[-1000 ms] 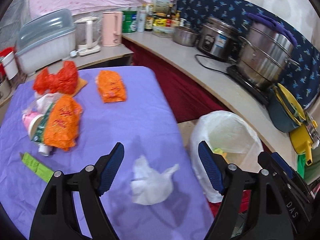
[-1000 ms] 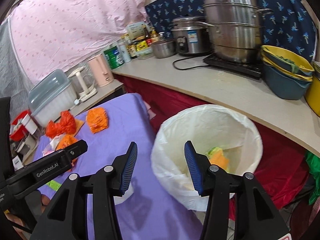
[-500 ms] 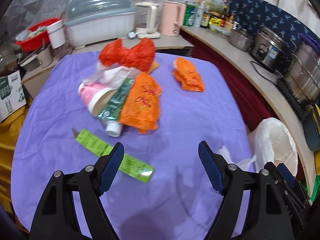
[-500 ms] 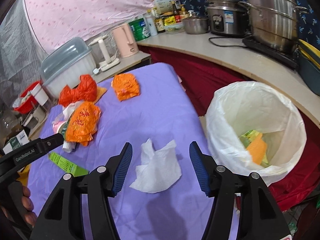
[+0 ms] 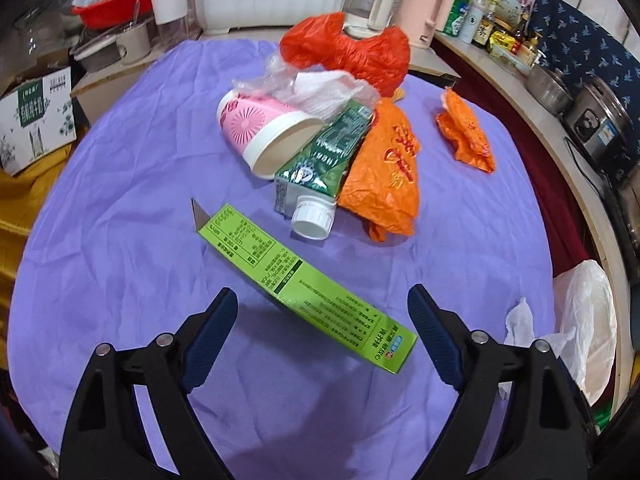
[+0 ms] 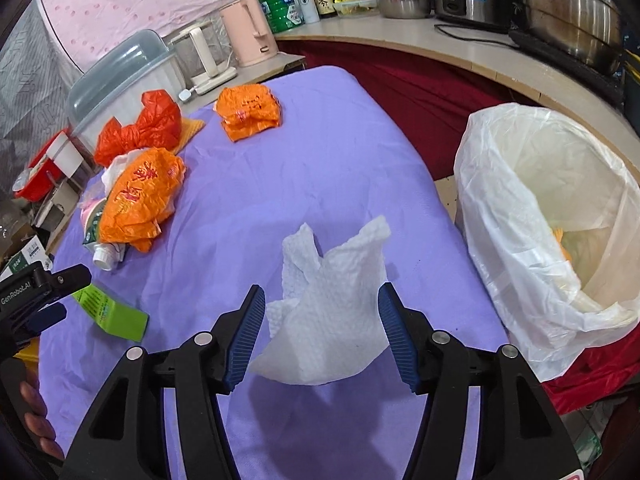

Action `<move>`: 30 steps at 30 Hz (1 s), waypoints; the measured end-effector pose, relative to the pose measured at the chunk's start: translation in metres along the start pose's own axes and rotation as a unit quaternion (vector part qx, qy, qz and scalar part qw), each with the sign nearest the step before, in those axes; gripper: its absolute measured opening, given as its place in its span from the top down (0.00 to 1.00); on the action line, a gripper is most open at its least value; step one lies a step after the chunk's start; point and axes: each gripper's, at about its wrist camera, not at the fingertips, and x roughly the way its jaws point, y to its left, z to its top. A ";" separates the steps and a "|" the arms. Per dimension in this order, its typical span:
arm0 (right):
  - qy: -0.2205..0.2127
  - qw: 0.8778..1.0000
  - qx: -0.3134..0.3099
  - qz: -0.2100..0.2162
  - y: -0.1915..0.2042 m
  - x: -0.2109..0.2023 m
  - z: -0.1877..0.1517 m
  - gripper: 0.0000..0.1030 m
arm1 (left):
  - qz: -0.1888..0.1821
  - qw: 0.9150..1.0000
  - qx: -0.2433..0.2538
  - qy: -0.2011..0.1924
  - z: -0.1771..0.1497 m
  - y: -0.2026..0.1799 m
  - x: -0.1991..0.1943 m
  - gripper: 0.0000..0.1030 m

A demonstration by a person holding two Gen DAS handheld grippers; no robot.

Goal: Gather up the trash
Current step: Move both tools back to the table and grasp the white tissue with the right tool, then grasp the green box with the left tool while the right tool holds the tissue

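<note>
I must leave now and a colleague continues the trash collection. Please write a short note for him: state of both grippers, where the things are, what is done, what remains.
Left gripper: open, empty, over the green box on the purple table.
Right gripper: open, empty, around the white paper towel, not closed on it.
Bin with white bag: right of the table, some trash already inside.
Left to collect: towel, green box, pink cup, green carton, orange bags, red bag.
</note>
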 end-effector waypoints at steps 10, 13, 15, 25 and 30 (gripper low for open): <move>0.022 1.000 0.002 0.004 -0.003 0.021 0.001 0.68 | 0.017 0.999 -0.022 0.033 -0.001 -0.004 0.037 0.19; 0.025 1.000 0.004 0.005 -0.006 0.023 0.001 0.72 | 0.018 0.999 -0.024 0.039 -0.002 -0.005 0.044 0.20; 0.026 1.000 0.005 0.006 -0.008 0.024 0.001 0.75 | 0.017 0.999 -0.023 0.042 -0.003 -0.005 0.046 0.23; 0.025 1.000 0.006 0.013 -0.008 0.016 0.000 0.89 | 0.002 0.999 -0.031 0.042 -0.006 0.001 0.040 0.60; 0.012 1.000 -0.003 0.023 -0.001 -0.001 0.000 0.92 | 0.000 0.999 -0.024 0.037 -0.013 0.002 0.026 0.67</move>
